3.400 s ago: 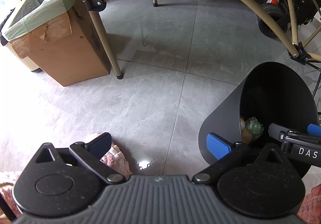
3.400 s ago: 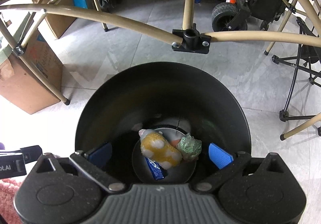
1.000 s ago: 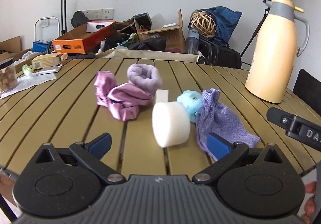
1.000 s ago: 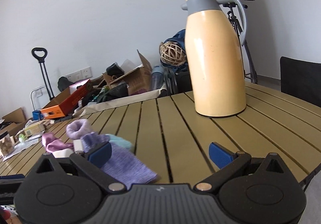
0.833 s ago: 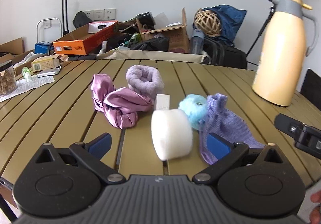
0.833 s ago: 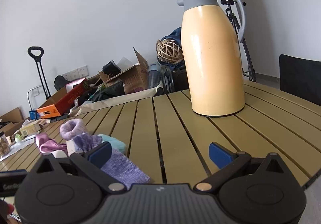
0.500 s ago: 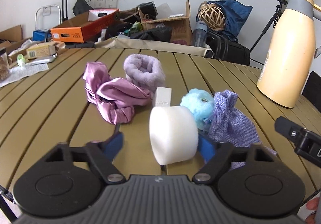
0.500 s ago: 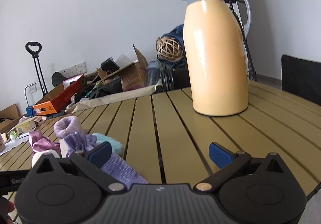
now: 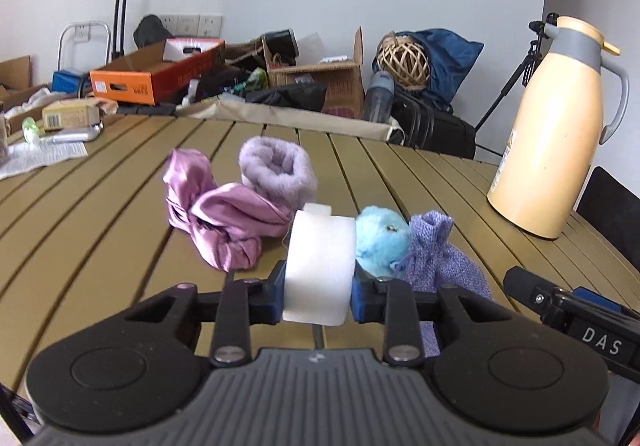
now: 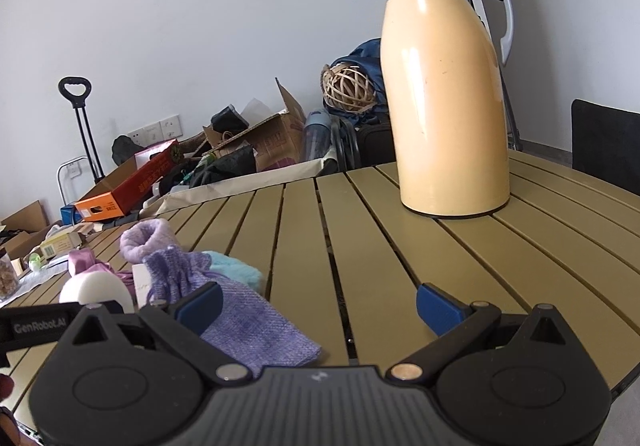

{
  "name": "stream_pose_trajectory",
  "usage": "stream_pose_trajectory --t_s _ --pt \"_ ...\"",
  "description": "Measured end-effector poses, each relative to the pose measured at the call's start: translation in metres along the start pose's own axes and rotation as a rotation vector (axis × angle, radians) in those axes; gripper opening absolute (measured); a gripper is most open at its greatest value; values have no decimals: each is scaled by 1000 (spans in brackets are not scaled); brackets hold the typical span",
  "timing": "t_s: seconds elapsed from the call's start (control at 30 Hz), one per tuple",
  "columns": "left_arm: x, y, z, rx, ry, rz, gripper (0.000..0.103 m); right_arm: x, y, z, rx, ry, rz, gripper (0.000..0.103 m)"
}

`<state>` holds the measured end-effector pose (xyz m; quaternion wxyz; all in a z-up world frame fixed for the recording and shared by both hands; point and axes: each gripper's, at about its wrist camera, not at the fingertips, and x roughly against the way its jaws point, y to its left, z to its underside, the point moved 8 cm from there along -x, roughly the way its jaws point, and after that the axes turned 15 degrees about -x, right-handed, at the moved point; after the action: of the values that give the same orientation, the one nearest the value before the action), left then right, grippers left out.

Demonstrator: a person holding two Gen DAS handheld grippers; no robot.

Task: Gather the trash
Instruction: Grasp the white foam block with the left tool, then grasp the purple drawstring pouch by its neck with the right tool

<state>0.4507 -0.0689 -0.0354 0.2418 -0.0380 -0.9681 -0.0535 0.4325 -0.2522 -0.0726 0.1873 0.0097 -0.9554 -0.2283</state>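
On the slatted table (image 9: 100, 226) lies a heap of small items: a white foam roll (image 9: 320, 262), a pink satin cloth (image 9: 224, 222), a fluffy purple cuff (image 9: 278, 174), a fluffy blue ball (image 9: 380, 242) and a lavender drawstring pouch (image 9: 436, 258). My left gripper (image 9: 318, 294) has its jaws closing, and both blue pads press the sides of the white foam roll. My right gripper (image 10: 318, 306) stands open over bare slats with nothing between its fingers. The lavender pouch (image 10: 240, 310) lies just behind its left finger.
A tall cream thermos jug (image 10: 444, 94) stands on the table at the back right. A small white block (image 9: 316, 209) lies behind the roll. Papers and a small box (image 9: 68, 118) sit at the table's far left. Cartons and bags are piled along the wall.
Both grippers came up from the black bin on the floor to the tabletop. In the last second the left jaws went from wide open to pressing on the white foam roll.
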Motion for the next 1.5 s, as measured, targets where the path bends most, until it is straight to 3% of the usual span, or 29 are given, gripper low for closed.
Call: stream_pose_trajectory --t_s 0.6,1.37,1.5 --pt "33 81 18 2 10 -126 30 -13 78 22 147 40 -86 103" --pt "40 137 45 24 54 -160 30 -48 64 39 152 137 51 103" --pt "42 143 47 33 55 -163 30 -53 61 39 140 148 82 92"
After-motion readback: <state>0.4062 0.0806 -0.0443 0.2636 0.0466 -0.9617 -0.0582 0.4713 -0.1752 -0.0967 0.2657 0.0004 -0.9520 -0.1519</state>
